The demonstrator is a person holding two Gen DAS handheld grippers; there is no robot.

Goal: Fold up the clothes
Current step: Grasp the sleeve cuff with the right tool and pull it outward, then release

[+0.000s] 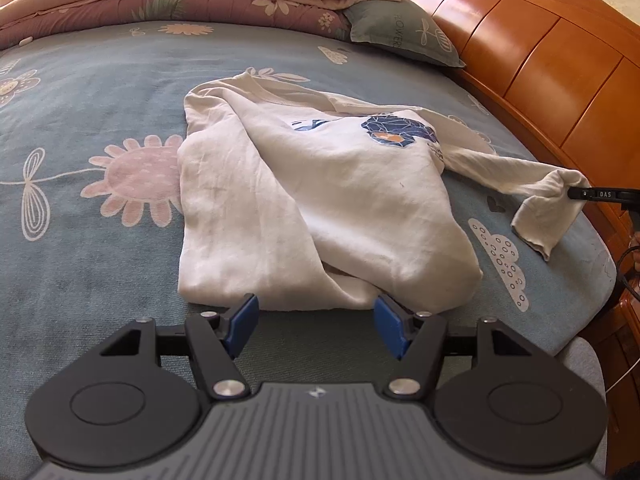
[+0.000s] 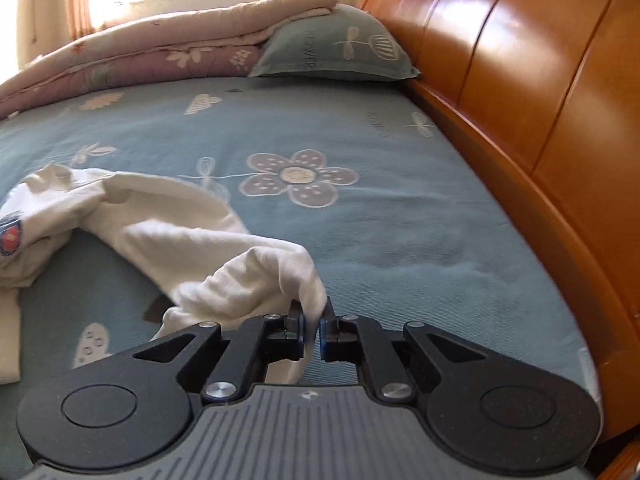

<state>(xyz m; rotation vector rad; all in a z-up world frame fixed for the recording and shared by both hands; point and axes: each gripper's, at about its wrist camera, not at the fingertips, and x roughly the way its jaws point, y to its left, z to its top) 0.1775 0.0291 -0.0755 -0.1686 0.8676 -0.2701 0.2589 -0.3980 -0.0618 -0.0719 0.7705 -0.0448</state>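
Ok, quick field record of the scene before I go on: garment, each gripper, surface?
garment: white sweatshirt, crumpled, blue print up, not yet folded
sleeve: sleeve stretched out towards the headboard
left gripper: left gripper open, at the near hem, nothing gripped
right gripper: right gripper shut on the sleeve end
surface: blue flowered bedsheet

My left gripper (image 1: 316,318) and right gripper (image 2: 314,326) are black, with blue pads (image 1: 240,326), silver screws and ribbed grey bodies.
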